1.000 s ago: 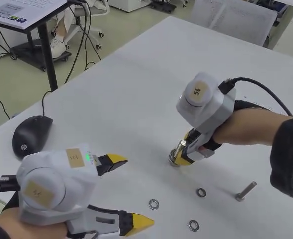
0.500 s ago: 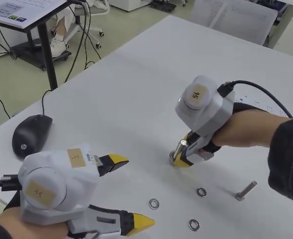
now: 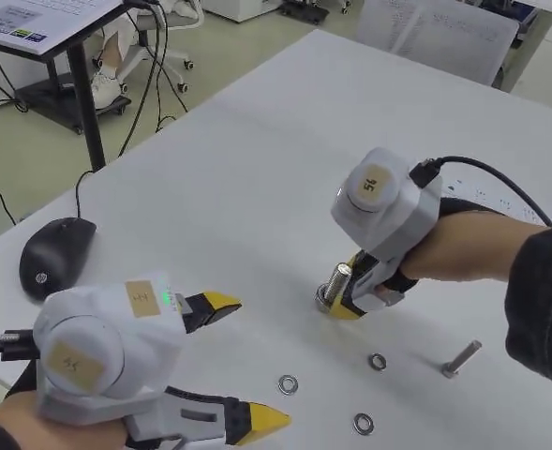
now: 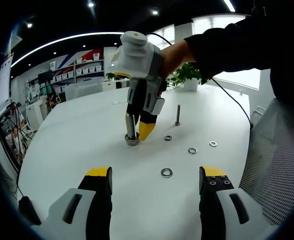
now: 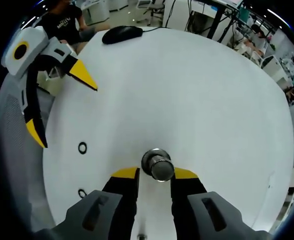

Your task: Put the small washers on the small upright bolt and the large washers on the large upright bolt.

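Large bolt [image 5: 157,165] stands upright between jaws of right gripper [image 5: 155,174].

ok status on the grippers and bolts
Left gripper open, holding nothing. Right gripper closed on big bolt, standing upright. Small bolt upright, bare. Washers lie loose.

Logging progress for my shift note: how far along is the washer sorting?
Done: the thin small steel bolt stands upright. In hand: the right hand-held gripper steadies the large steel bolt upright; the left hand-held gripper hovers open. Left: every silver washer lies loose on the white table.
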